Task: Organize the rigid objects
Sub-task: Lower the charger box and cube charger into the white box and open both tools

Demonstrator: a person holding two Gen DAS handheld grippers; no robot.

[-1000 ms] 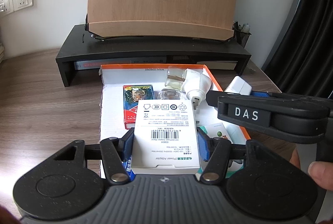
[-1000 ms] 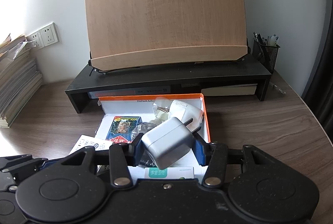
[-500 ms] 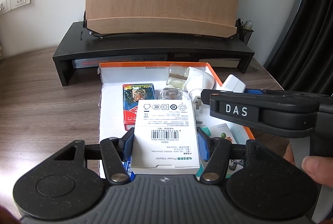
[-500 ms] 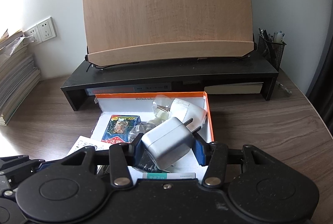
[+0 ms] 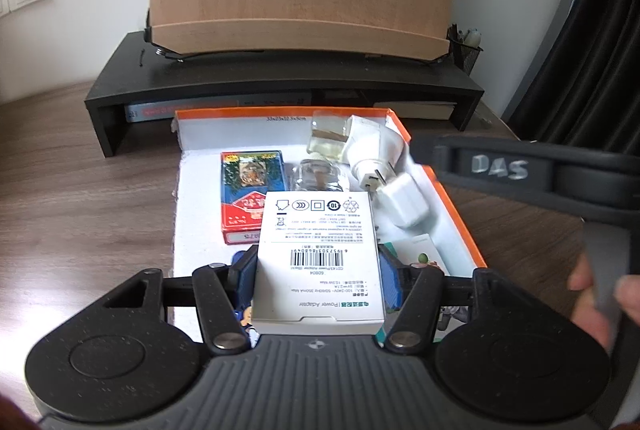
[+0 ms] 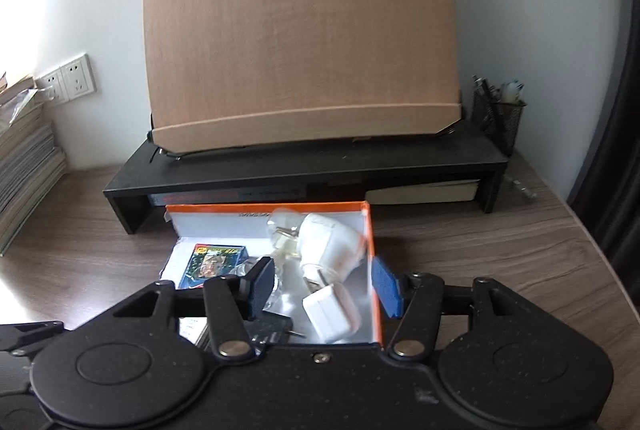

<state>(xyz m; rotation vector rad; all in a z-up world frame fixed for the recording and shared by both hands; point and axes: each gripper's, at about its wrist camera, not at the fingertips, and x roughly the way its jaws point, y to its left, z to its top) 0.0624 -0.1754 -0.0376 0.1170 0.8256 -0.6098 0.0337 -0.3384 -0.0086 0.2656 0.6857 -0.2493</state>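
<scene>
white charger cube [image 6: 332, 316] now lies inside the orange-rimmed box [image 6: 370, 230], released by the right gripper [image 6: 326, 290], whose jaws have spread apart and hold nothing. left gripper [image 5: 318, 270] stays clenched on the white adapter carton [image 5: 318, 258] above the box; that item likely goes in next.

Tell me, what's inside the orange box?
The orange box holds a card pack, a glass bottle, a jar and two white plugs. The left gripper's white carton hides more.
</scene>
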